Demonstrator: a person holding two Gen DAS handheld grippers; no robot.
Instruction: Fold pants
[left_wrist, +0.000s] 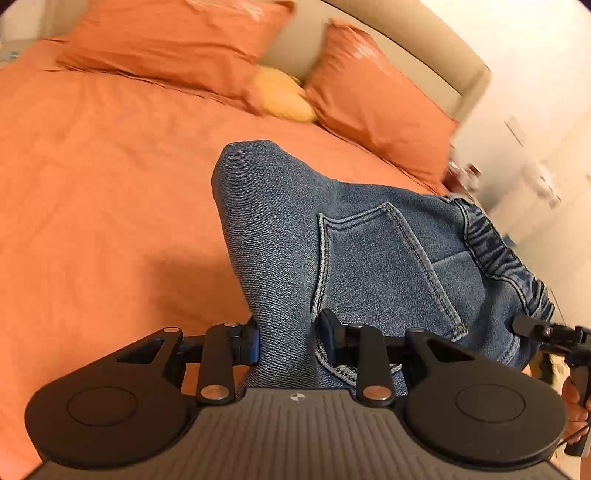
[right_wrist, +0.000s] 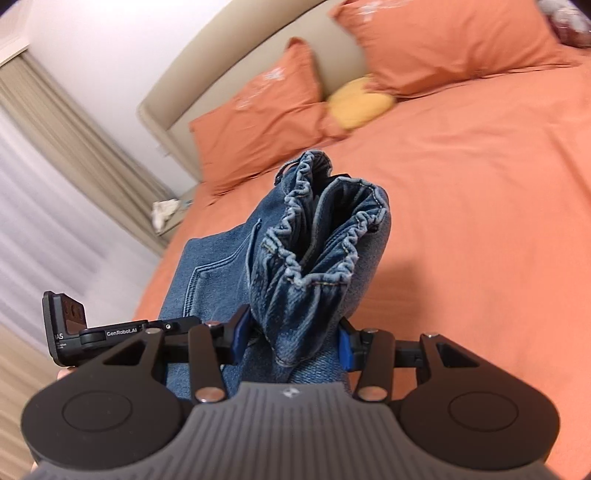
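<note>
So, pants: the blue denim pants (left_wrist: 354, 258) are lifted off the orange bed (left_wrist: 92, 166), already doubled on themselves, held between the two tools rather than lying flat.
Left gripper: the left gripper (left_wrist: 286, 341) is closed down onto a thick bunch of denim just below the back pocket (left_wrist: 384, 266); the blue pads press the cloth from both sides, with only the cloth's thickness between them.
Right gripper: the right gripper (right_wrist: 291, 341) is likewise clamped on the pants, at the gathered end near the elastic waistband (right_wrist: 317, 236), which stands up in ruffles above the jaws.
Why two holds: each tool takes one side of the bundle, probably so the layers stay stacked and the fold does not slip open while it is carried.
Why over the bed: the flat sheet offers a wide soft surface, likely where the bundle gets laid down and squared.
Neighbours: the other tool's tip (left_wrist: 532, 328) shows at the right edge of the left view, so the two holds sit near each other.
Background: orange pillows (right_wrist: 258, 118) and a yellow cushion (right_wrist: 358, 103) lie at the headboard, well apart from the pants.
Stage: judging by the doubled layers, folding looks well along; setting down and tidying seem left.
Risk: the waistband's loose ruffles may spread if one grip eases first.
</note>
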